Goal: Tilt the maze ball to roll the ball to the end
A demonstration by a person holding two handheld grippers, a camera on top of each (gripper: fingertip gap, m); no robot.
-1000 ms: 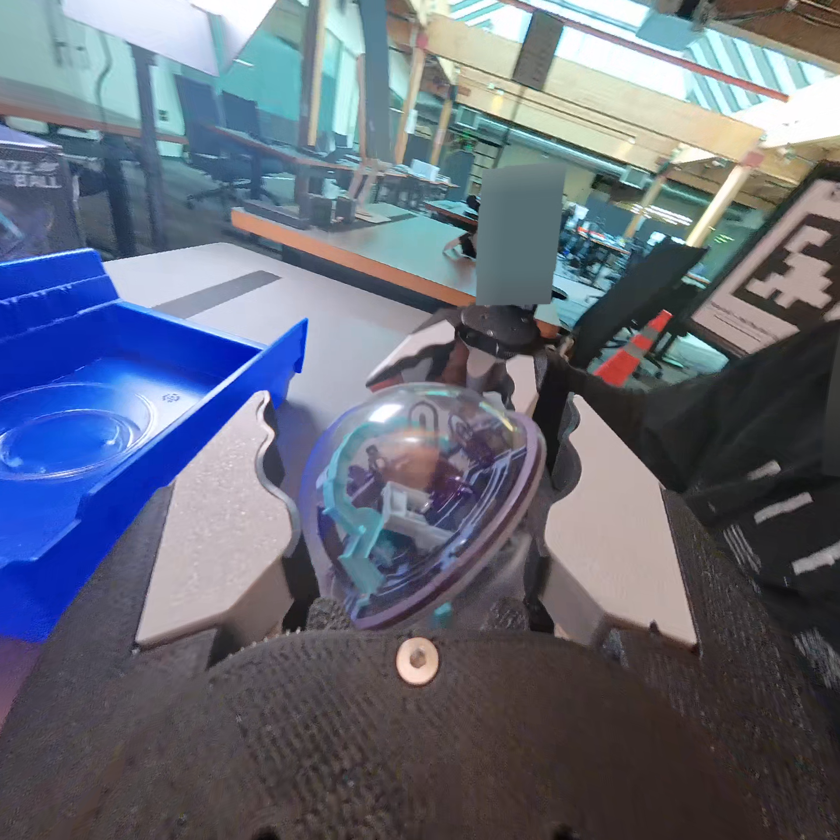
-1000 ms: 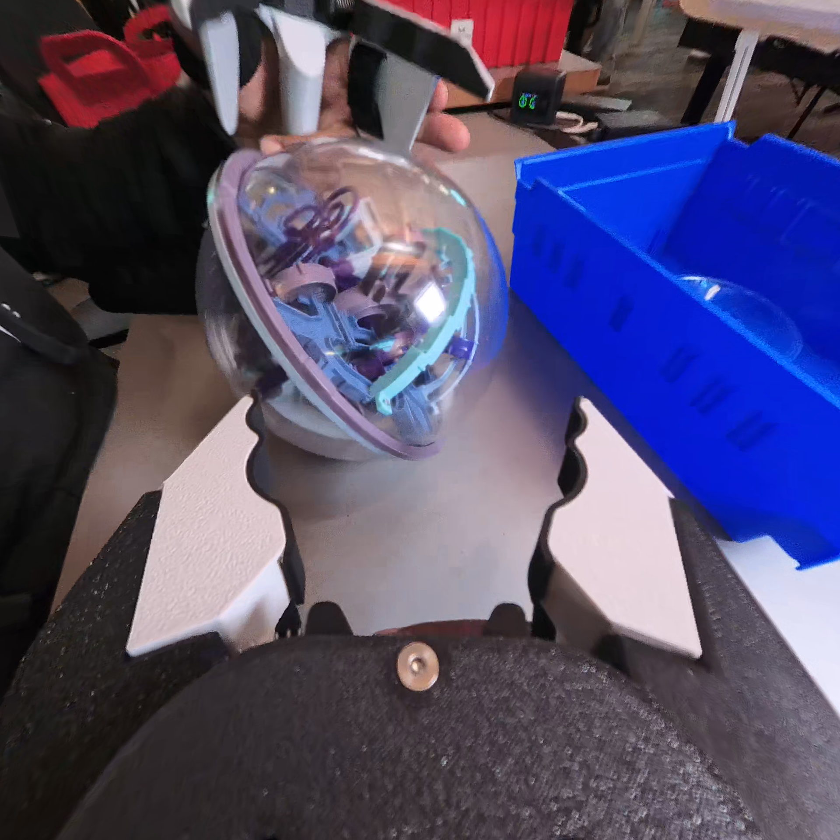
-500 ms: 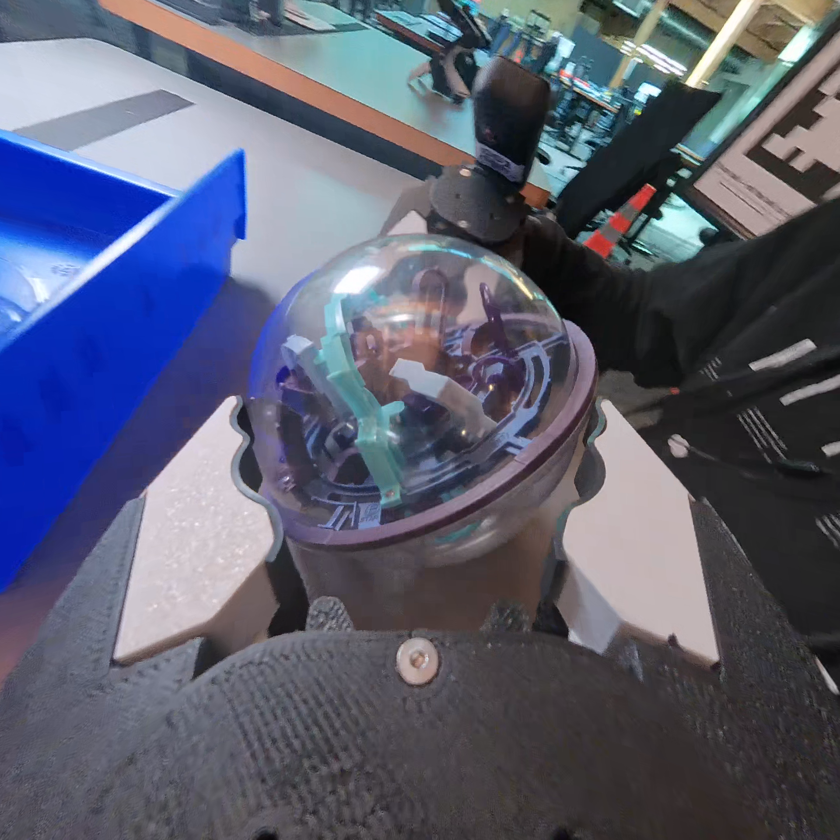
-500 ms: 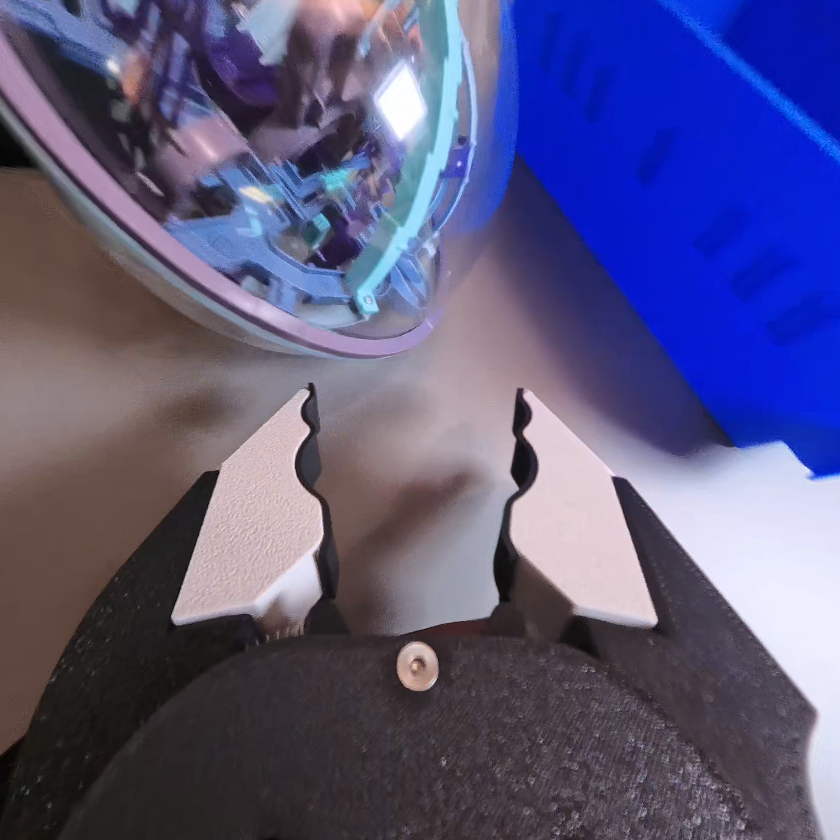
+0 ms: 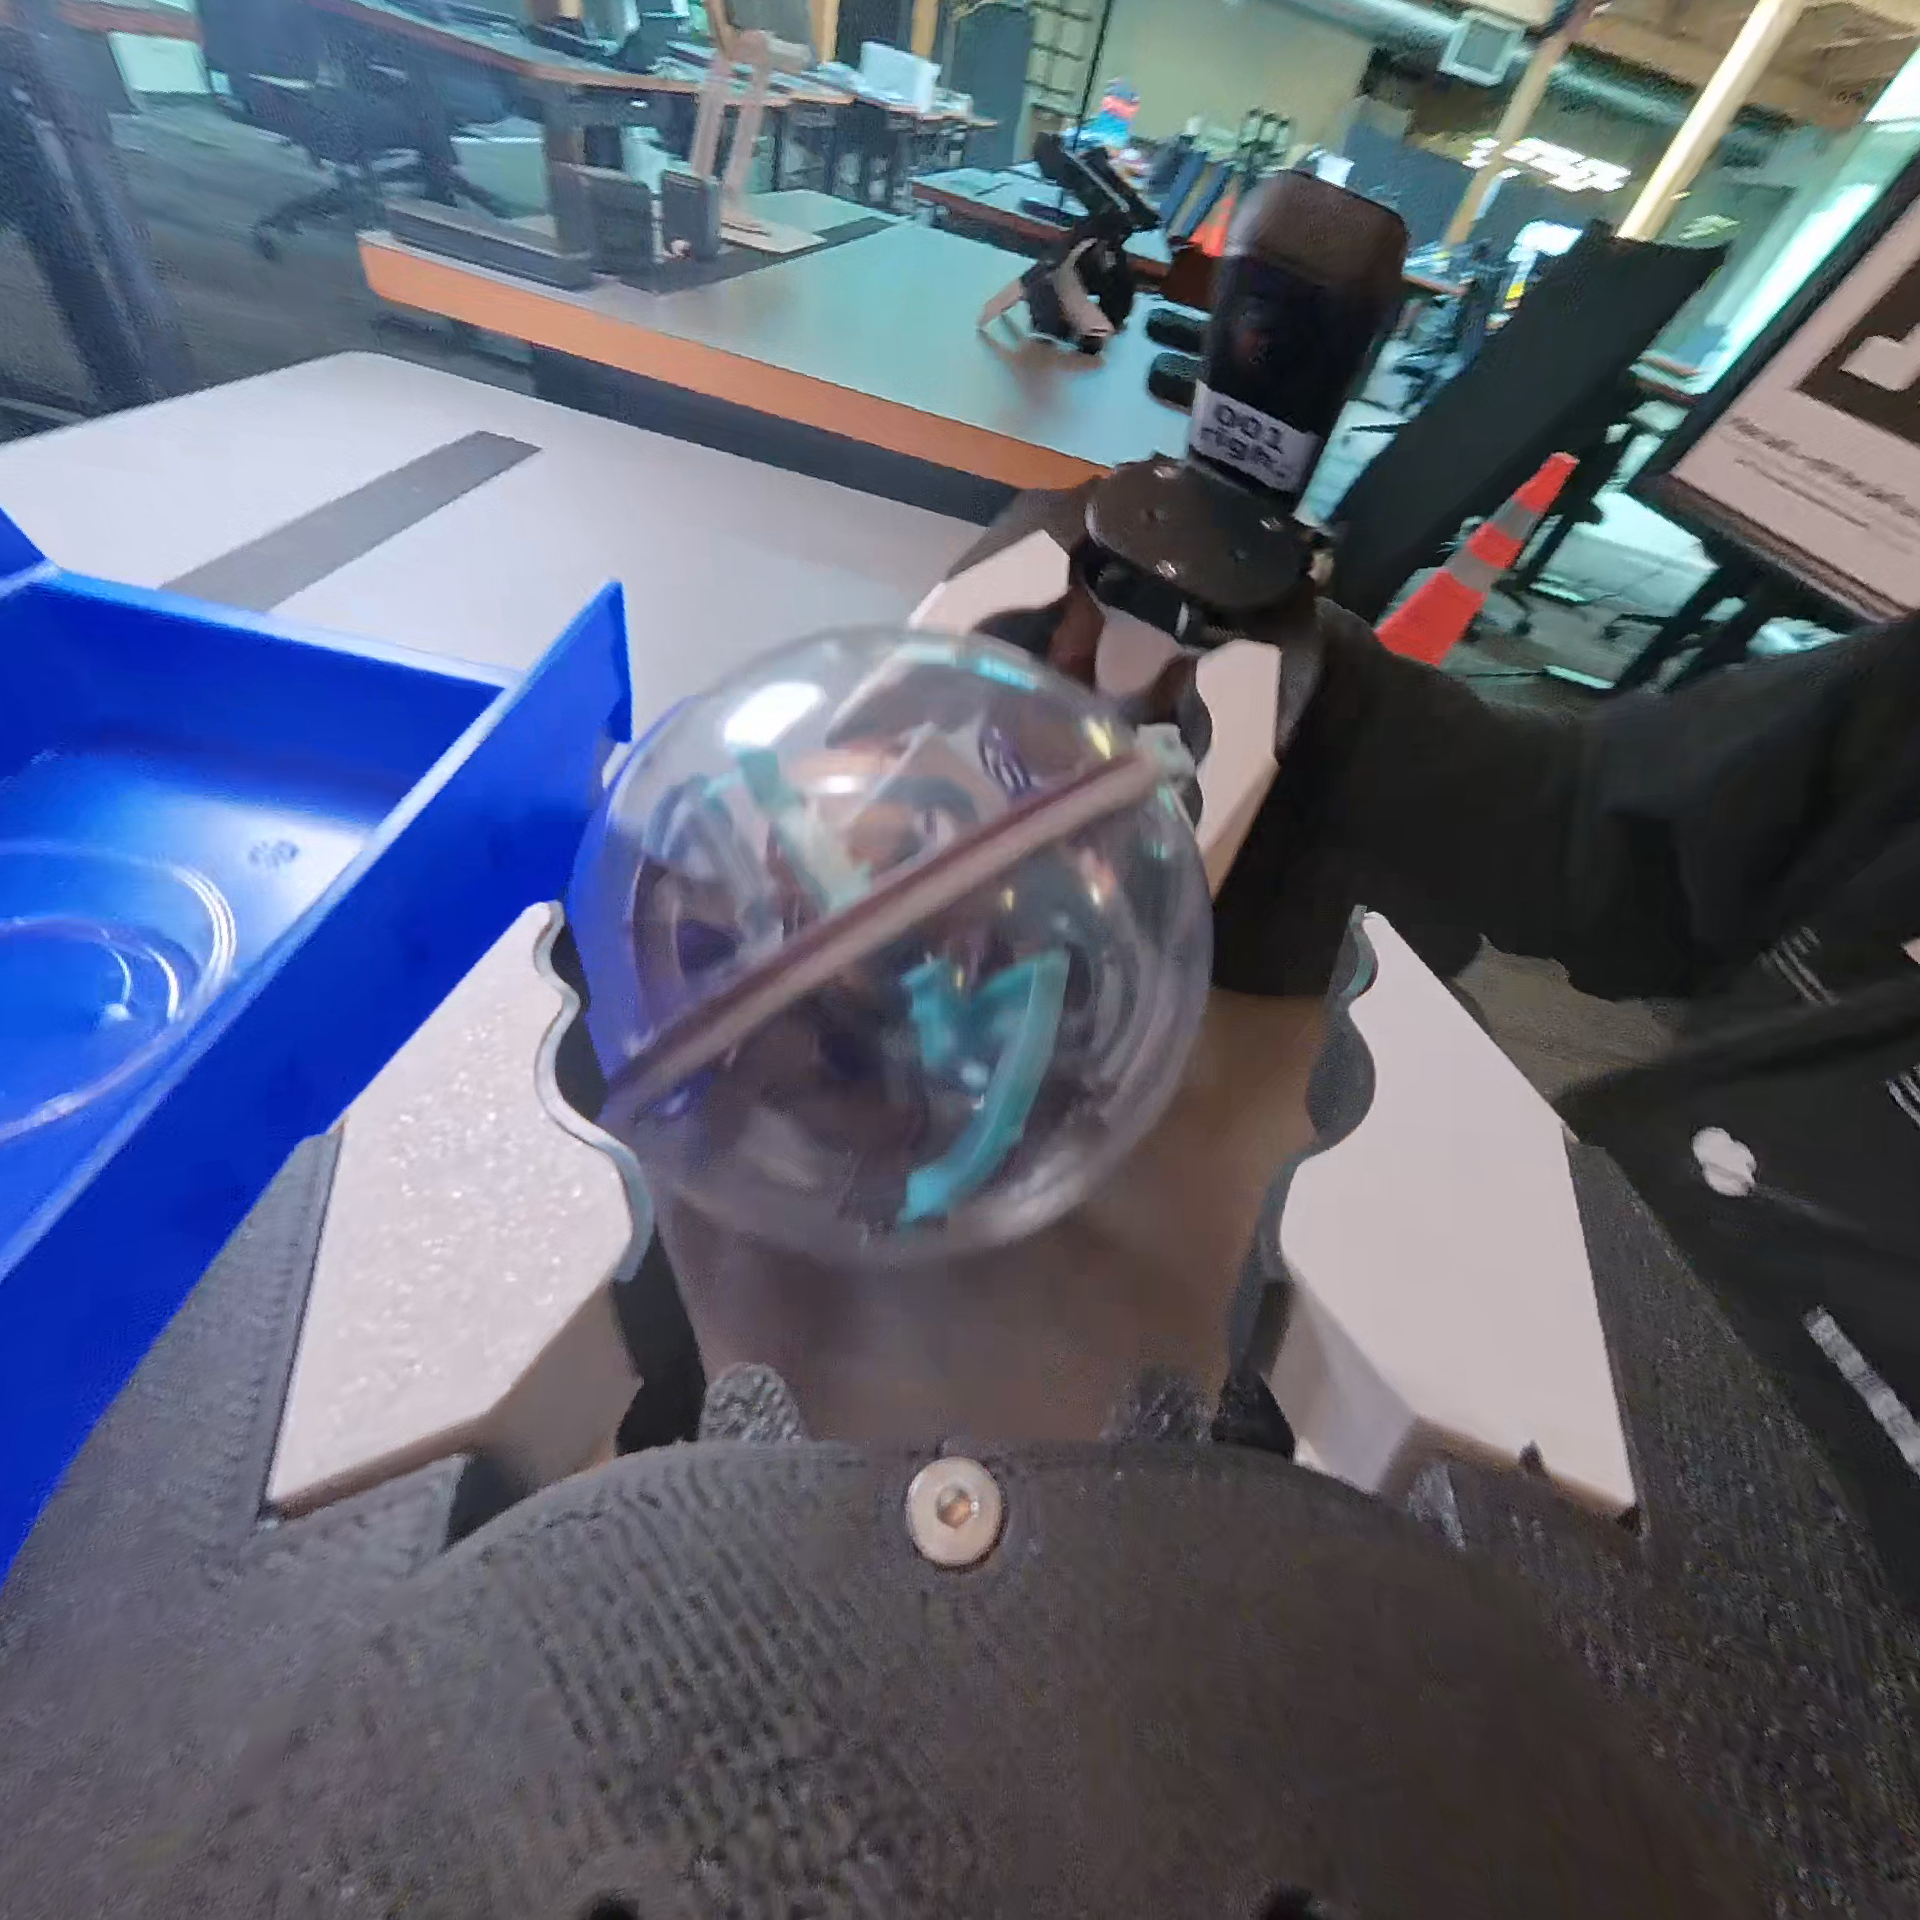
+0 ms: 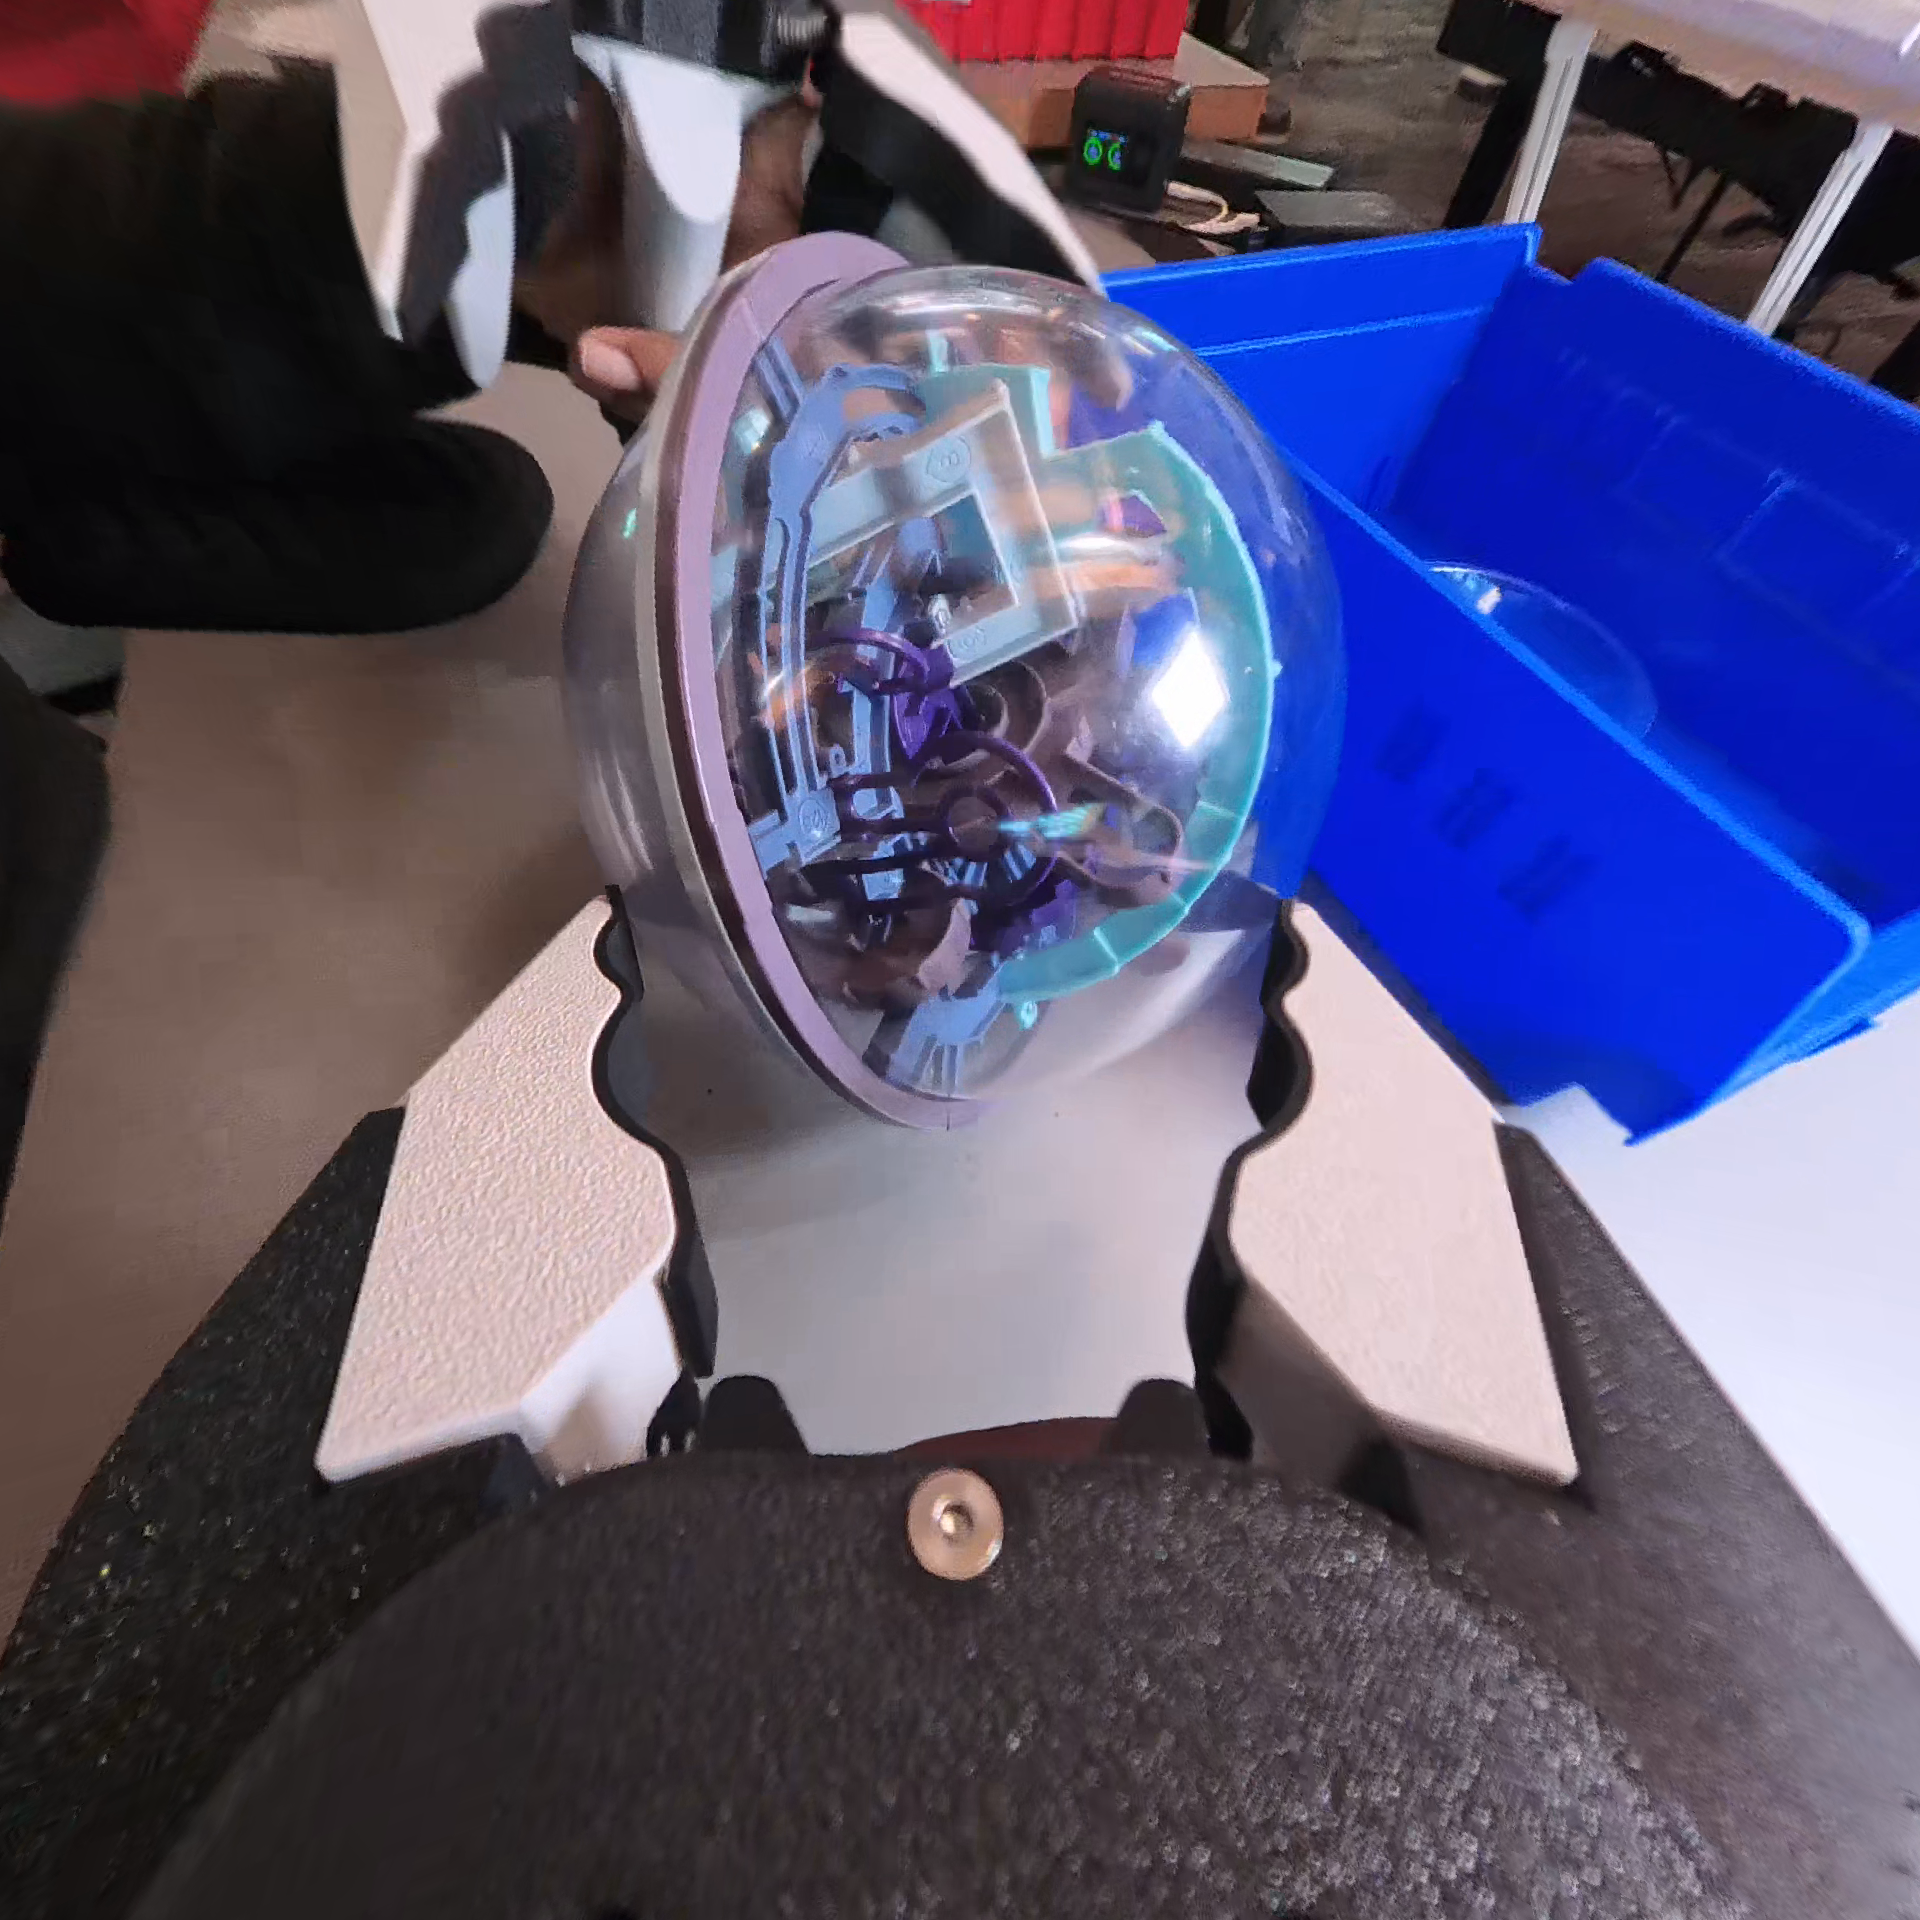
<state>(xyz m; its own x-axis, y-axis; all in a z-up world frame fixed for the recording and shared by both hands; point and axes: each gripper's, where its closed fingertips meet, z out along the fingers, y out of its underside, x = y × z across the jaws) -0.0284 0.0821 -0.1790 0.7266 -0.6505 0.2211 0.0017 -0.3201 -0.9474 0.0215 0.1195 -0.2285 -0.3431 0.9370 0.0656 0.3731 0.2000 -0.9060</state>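
Two claws met around the maze ball (image 6: 966,675), one from each side, so I could pass its weight across and tip it. My right gripper (image 6: 945,914) pinched the clear shell at the very fingertips, spread about as wide as the sphere, both tips seemingly touching it. It stood just beside the blue bin (image 6: 1558,831), its purple seam ring (image 6: 707,623) tipped steeply on edge, presumably to send the little ball along a track. That ball I could not find inside. My left gripper (image 5: 956,920) gaped wide, with clear space at its right finger. Whether the sphere touched the table (image 6: 260,831) I could not tell.
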